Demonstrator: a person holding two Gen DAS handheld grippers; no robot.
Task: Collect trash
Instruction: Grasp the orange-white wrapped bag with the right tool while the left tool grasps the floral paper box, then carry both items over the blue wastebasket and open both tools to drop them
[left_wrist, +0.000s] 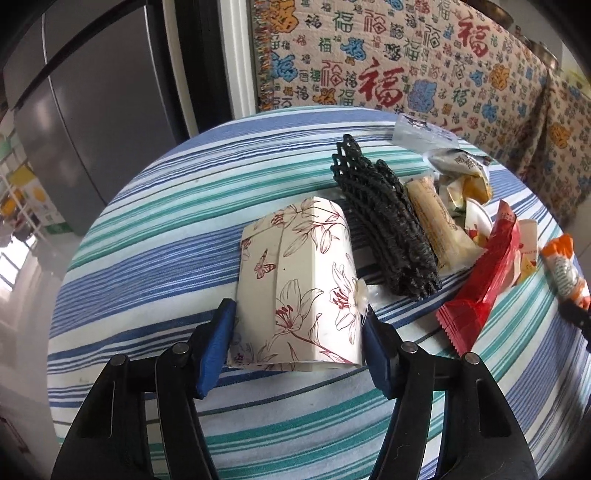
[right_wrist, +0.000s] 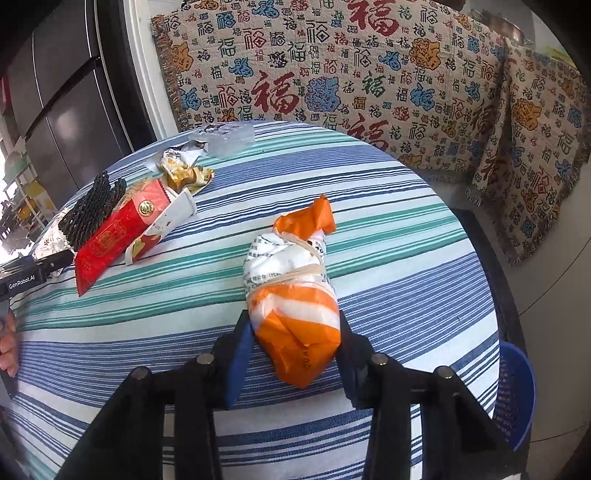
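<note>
Your left gripper (left_wrist: 297, 345) is clamping the floral paper box (left_wrist: 299, 291) and your right gripper (right_wrist: 295, 354) is pinching the orange-and-white bag (right_wrist: 295, 295), both resting on the striped tablecloth (left_wrist: 155, 229), while the red wrapper (left_wrist: 480, 288), black netting (left_wrist: 384, 229) and crumpled wrappers (left_wrist: 461, 181) are lying uncollected and the blue basket (right_wrist: 521, 387) is waiting off the edge.

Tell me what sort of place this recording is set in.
Probably a home dining or living area: a round table under a striped tablecloth, a sofa draped in a patterned throw, and a grey fridge beside it.
</note>
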